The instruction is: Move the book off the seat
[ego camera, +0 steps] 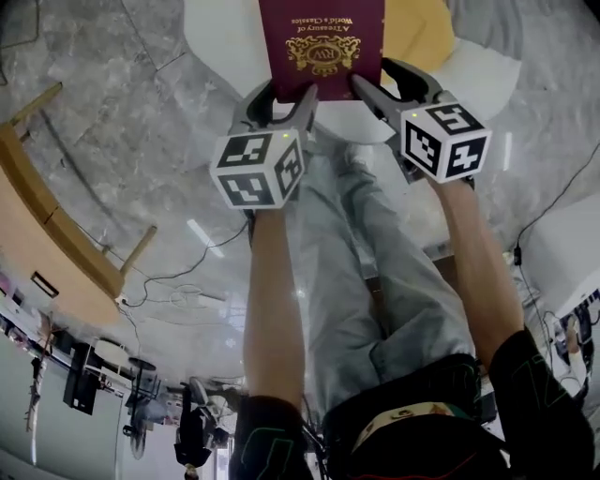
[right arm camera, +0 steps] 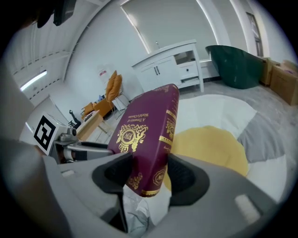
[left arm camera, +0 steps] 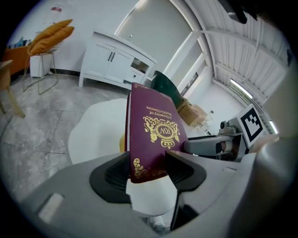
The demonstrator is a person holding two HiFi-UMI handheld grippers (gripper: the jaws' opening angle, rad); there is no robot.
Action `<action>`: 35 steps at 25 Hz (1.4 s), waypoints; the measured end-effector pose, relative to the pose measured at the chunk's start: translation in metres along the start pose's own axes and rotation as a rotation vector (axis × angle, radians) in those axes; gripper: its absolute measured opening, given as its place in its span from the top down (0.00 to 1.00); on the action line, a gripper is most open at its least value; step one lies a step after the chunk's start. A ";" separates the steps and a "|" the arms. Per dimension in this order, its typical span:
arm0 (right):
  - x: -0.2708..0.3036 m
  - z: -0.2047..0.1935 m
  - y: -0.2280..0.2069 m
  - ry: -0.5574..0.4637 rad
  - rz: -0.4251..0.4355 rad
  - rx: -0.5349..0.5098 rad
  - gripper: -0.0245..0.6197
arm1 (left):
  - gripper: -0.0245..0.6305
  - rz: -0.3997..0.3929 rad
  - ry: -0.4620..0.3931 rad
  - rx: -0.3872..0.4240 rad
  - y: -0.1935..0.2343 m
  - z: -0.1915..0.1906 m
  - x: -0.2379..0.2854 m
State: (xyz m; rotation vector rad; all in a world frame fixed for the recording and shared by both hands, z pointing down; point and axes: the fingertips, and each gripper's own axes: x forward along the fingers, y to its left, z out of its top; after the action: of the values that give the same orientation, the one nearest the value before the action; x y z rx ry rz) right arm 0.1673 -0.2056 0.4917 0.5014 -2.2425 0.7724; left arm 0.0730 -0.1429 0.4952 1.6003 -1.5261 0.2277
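Dark sleeves and two bare forearms run up the head view to the marker cubes, and beyond them both tools have hold of one thing: a maroon hardback book (ego camera: 322,42) with gilt lettering on its cover. The left gripper (ego camera: 284,94) clamps the book's near edge at one corner. Its jaws stand fairly wide apart because the book's thickness fills the gap, and both pads press flat on the covers. The right gripper (ego camera: 386,80) does the same at the other corner on the spine side, jaws closed on cover and back alike.

The book stands roughly upright between the two, tilted a little, its far end pointing away from the person. It looks clear of the white seat (ego camera: 220,37) and of the yellow cushion (ego camera: 420,26) lying on it — above them, not resting on either.

By my reading the pick-up is done and the carry is in hand. What comes next calls for both hands to travel together, sideways away from the seat, so the book is not twisted between the two grips — then a set-down somewhere off it, perhaps on the grey marble floor (ego camera: 122,122).
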 end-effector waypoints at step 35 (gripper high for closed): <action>0.153 0.039 0.537 0.188 0.584 -0.695 0.61 | 0.60 0.603 -0.524 -0.540 0.296 -0.071 -0.440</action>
State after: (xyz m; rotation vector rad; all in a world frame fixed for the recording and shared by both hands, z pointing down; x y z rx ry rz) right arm -0.2483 0.1504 0.3755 -0.5525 -2.2985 0.2383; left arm -0.2548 0.2641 0.3809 0.7698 -2.2172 -0.2873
